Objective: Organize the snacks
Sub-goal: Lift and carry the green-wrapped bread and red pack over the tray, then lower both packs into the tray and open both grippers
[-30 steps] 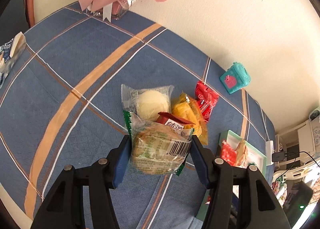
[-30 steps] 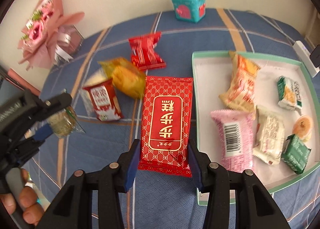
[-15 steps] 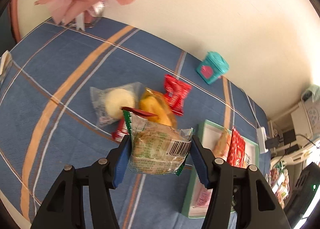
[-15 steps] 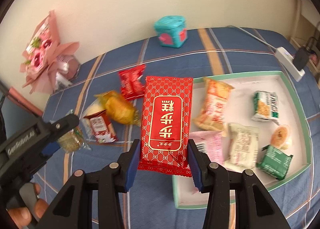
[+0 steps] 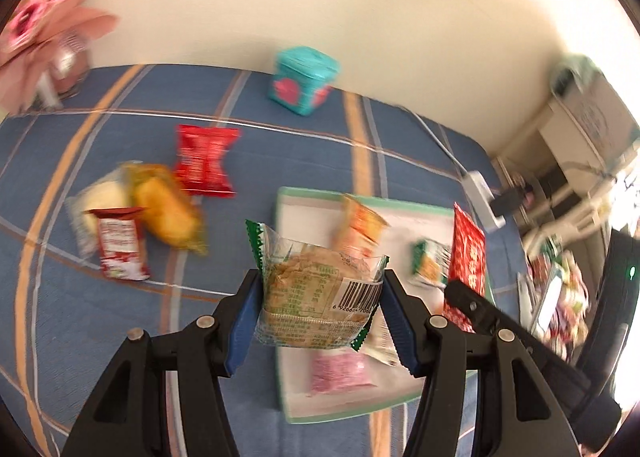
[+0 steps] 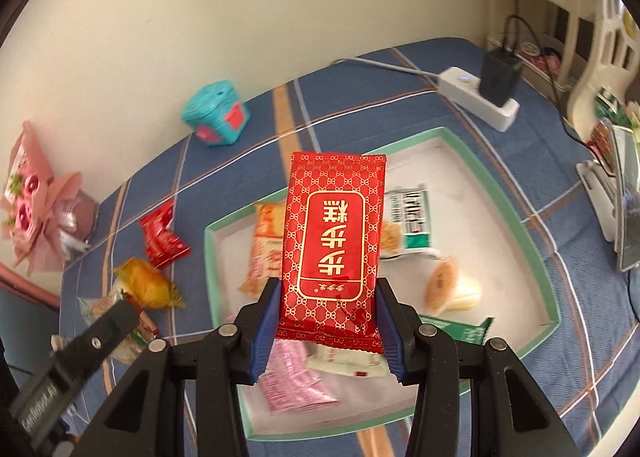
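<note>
My left gripper is shut on a clear green-edged cake packet, held above the near left part of the green-rimmed white tray. My right gripper is shut on a large red packet with gold characters, held above the tray; that packet also shows in the left wrist view. The tray holds several snacks. A small red packet, a yellow packet, a red-and-white packet and a pale round cake lie on the blue cloth left of the tray.
A teal box stands by the wall. A pink bouquet is at the table's far left. A white power strip with a black plug lies beyond the tray. Shelves and clutter stand to the right.
Both grippers have swung right, carrying their packets from over the loose snacks to above the tray. Both grips are unchanged.
</note>
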A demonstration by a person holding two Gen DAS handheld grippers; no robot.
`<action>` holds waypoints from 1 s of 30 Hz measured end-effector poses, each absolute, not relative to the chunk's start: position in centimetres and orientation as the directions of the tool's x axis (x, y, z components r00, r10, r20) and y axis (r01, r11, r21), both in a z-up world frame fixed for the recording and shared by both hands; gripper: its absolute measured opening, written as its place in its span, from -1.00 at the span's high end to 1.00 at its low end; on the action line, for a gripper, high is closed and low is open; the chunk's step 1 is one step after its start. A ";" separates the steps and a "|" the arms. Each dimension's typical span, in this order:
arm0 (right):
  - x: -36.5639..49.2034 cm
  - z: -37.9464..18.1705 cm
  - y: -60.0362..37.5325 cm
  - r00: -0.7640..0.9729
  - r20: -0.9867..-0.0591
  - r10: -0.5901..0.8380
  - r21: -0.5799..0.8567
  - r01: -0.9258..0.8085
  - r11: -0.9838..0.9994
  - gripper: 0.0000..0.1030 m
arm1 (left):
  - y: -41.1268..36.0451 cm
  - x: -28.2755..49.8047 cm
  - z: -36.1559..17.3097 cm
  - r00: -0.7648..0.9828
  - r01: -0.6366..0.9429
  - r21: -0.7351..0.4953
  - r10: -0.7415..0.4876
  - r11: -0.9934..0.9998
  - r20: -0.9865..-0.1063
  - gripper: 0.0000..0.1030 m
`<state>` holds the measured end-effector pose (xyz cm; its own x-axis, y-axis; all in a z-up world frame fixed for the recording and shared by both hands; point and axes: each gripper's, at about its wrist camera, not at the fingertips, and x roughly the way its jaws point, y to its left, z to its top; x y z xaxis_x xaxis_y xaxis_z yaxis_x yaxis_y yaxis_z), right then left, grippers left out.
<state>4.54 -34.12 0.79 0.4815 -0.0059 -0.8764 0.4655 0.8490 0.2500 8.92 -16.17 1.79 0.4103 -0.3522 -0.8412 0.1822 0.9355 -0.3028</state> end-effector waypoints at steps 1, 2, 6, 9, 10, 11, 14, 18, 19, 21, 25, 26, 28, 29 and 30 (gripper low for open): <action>4.4 0.7 -34.8 0.482 -0.876 -0.011 0.252 0.477 0.842 0.06 | -17.1 8.9 1.4 0.397 0.201 -0.304 -0.361 0.931 -0.844 -0.17; 4.2 0.7 -35.4 0.481 -0.876 -0.016 0.254 0.489 0.834 0.06 | -17.8 9.0 1.1 0.387 0.215 -0.304 -0.367 0.928 -0.846 -0.17; 3.8 0.5 -37.3 0.479 -0.878 -0.029 0.255 0.517 0.817 0.06 | -20.0 9.3 0.1 0.365 0.247 -0.293 -0.369 0.924 -0.855 -0.17; 3.7 0.5 -38.2 0.481 -0.876 -0.037 0.255 0.526 0.811 0.06 | -21.1 9.5 -0.4 0.361 0.260 -0.292 -0.373 0.920 -0.855 -0.17; 3.7 0.4 -38.4 0.482 -0.875 -0.039 0.255 0.528 0.810 0.06 | -21.5 9.5 -0.6 0.360 0.268 -0.292 -0.376 0.918 -0.854 -0.17; 3.8 0.3 -38.7 0.483 -0.875 -0.041 0.255 0.529 0.810 0.06 | -21.7 9.6 -0.8 0.358 0.273 -0.292 -0.379 0.917 -0.854 -0.17; 4.3 -0.4 -39.1 0.483 -0.875 -0.042 0.252 0.527 0.812 0.06 | -22.6 9.8 -1.6 0.353 0.292 -0.284 -0.379 0.913 -0.856 -0.17; 5.0 -1.9 -39.5 0.459 -0.888 -0.040 0.239 0.534 0.811 0.05 | -23.3 10.0 -2.9 0.352 0.307 -0.251 -0.355 0.918 -0.866 -0.17; 5.1 -2.3 -39.6 0.452 -0.891 -0.035 0.241 0.537 0.809 0.05 | -23.4 10.1 -3.2 0.347 0.310 -0.252 -0.356 0.917 -0.867 -0.17; 5.2 -2.9 -39.9 0.445 -0.895 -0.027 0.245 0.542 0.804 0.05 | -23.5 10.1 -3.5 0.342 0.315 -0.252 -0.357 0.915 -0.869 -0.17; 5.4 -3.5 -40.0 0.438 -0.899 -0.027 0.241 0.544 0.804 0.05 | -23.7 10.2 -3.9 0.342 0.322 -0.252 -0.360 0.913 -0.868 -0.18; 5.5 -3.5 -40.0 0.438 -0.899 -0.027 0.240 0.543 0.805 0.05 | -23.8 10.2 -4.0 0.339 0.323 -0.256 -0.364 0.911 -0.868 -0.18; 5.5 -3.5 -39.9 0.437 -0.899 -0.025 0.240 0.540 0.807 0.05 | -23.7 10.2 -4.1 0.336 0.322 -0.260 -0.367 0.910 -0.868 -0.18; 5.5 -3.4 -39.9 0.438 -0.899 -0.026 0.239 0.539 0.808 0.04 | -23.8 10.3 -4.1 0.335 0.322 -0.258 -0.365 0.911 -0.868 -0.19; 5.6 -3.4 -39.9 0.436 -0.900 -0.027 0.236 0.539 0.809 0.04 | -23.8 10.3 -4.1 0.335 0.322 -0.258 -0.364 0.911 -0.869 -0.19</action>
